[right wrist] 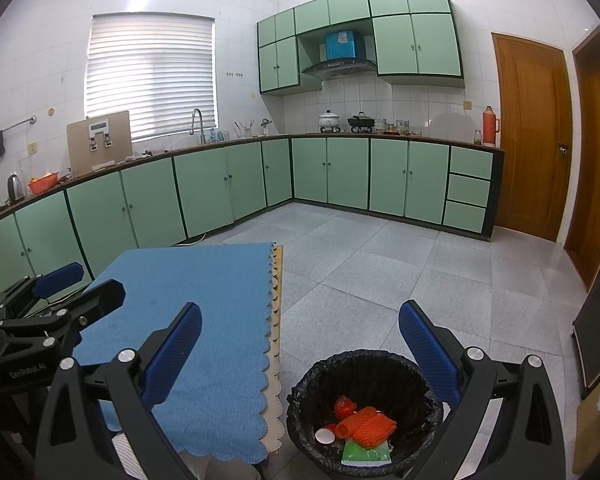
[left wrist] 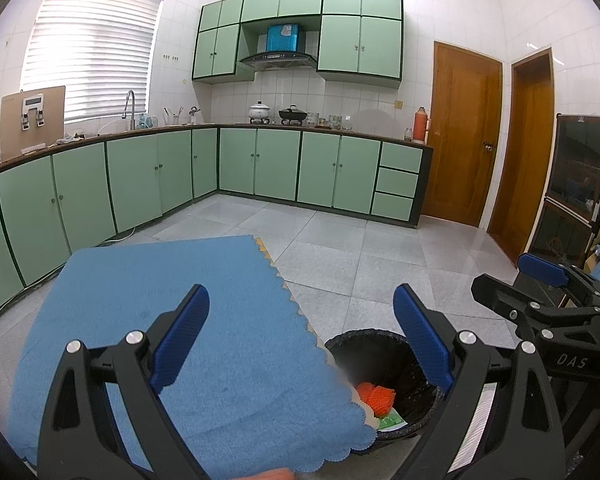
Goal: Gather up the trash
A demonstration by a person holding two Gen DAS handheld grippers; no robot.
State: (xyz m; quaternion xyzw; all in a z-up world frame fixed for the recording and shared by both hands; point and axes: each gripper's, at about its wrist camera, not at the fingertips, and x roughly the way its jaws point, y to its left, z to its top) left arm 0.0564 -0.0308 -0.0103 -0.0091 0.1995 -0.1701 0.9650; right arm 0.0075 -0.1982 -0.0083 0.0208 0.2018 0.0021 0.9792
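Observation:
A black-lined trash bin (right wrist: 300, 400) stands on the floor beside a table with a blue cloth (right wrist: 204, 300). Inside it lie orange foam netting (right wrist: 366, 424), a red wrapper (right wrist: 344, 406), a small white cup (right wrist: 324, 436) and a green packet (right wrist: 364, 454). My right gripper (right wrist: 300, 348) is open and empty above the bin. My left gripper (left wrist: 302, 336) is open and empty over the cloth's (left wrist: 160, 320) right edge, with the bin (left wrist: 380, 344) and the netting (left wrist: 376, 398) below it. Each gripper shows in the other's view, the right gripper (left wrist: 540, 276) and the left gripper (right wrist: 80, 284).
Green kitchen cabinets (left wrist: 276, 168) run along the left and far walls under a counter with pots and a sink. Wooden doors (left wrist: 466, 136) stand at the right. A dark glass-fronted cabinet (left wrist: 576, 184) is at the far right. Grey floor tiles (right wrist: 380, 272) lie beyond the table.

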